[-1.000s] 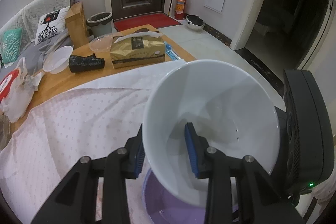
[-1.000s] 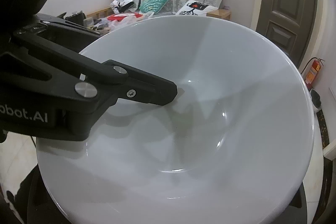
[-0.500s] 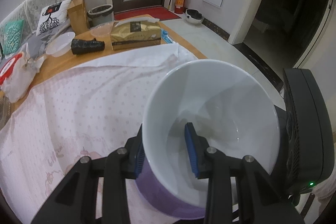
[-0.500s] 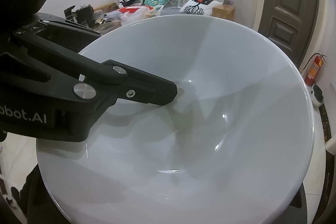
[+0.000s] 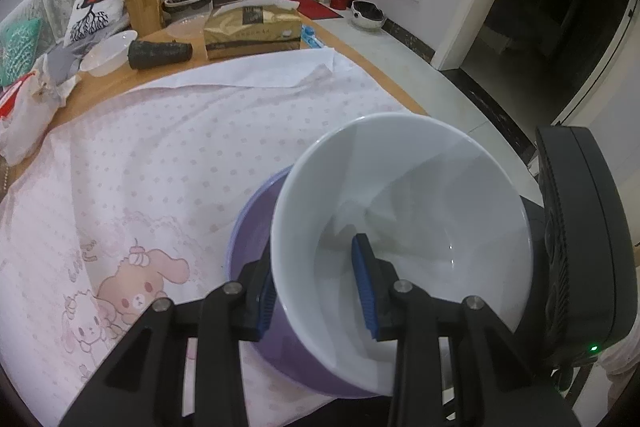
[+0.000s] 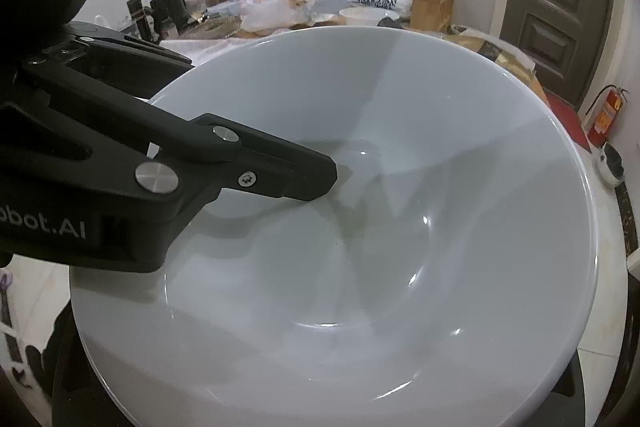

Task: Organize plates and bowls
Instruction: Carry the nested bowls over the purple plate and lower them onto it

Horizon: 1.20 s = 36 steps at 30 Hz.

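Evidently the white bowl (image 5: 432, 203) is pinched by its rim in the left gripper (image 5: 316, 287), just above the purple bowl (image 5: 248, 227); nesting is judged next, calling for gentle lowering. The right gripper's state cannot be told.

The worktop (image 5: 100, 87) is a wooden table with a light brown surface. A large pale pink cloth with small dots and cartoon animals (image 5: 160, 187) covers most of it, and the far strip of wood stays bare. On the cloth stands a purple plastic bowl (image 5: 248, 227), near the right edge. On the bare wood lie a golden cardboard tissue box (image 5: 252, 31), a black ribbed cylinder on its side (image 5: 160, 54) just left of the box, a white shallow dish (image 5: 108, 53) beside the cylinder, and a clear plastic dish (image 5: 186, 27) behind them. At the far left edge rests a crumpled white plastic bag (image 5: 28, 107).
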Each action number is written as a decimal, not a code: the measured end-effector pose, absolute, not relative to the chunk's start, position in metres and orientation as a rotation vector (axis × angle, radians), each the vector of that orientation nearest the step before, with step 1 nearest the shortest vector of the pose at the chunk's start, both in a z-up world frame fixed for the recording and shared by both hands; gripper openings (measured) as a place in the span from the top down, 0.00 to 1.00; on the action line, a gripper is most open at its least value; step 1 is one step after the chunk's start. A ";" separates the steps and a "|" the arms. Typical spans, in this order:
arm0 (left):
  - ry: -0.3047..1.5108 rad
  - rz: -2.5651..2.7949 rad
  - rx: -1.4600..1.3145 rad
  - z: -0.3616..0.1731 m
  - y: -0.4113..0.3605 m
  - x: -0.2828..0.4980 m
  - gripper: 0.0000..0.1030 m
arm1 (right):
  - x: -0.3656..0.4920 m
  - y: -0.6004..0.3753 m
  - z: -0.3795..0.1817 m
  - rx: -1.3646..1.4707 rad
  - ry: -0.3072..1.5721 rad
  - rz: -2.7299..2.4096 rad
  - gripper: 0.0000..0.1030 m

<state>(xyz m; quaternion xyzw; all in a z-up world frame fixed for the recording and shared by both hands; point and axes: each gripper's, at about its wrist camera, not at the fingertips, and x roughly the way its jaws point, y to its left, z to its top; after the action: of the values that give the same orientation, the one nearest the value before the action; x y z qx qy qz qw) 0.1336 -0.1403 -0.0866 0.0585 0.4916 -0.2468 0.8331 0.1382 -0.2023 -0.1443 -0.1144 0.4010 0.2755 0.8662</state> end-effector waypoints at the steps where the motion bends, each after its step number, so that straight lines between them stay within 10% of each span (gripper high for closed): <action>1: 1.045 -0.526 0.123 -0.088 -0.140 0.134 0.70 | 0.137 -0.204 -0.146 -0.240 0.845 0.577 0.02; 36: 1.068 -0.539 0.132 -0.108 -0.146 0.149 0.62 | 0.156 -0.204 -0.163 -0.231 0.906 0.577 0.01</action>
<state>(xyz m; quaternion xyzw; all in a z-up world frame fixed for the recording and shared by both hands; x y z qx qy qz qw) 0.1489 -0.1456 -0.1080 0.0621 0.5022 -0.2536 0.8244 0.1558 -0.2043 -0.1634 -0.1095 0.4304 0.2741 0.8530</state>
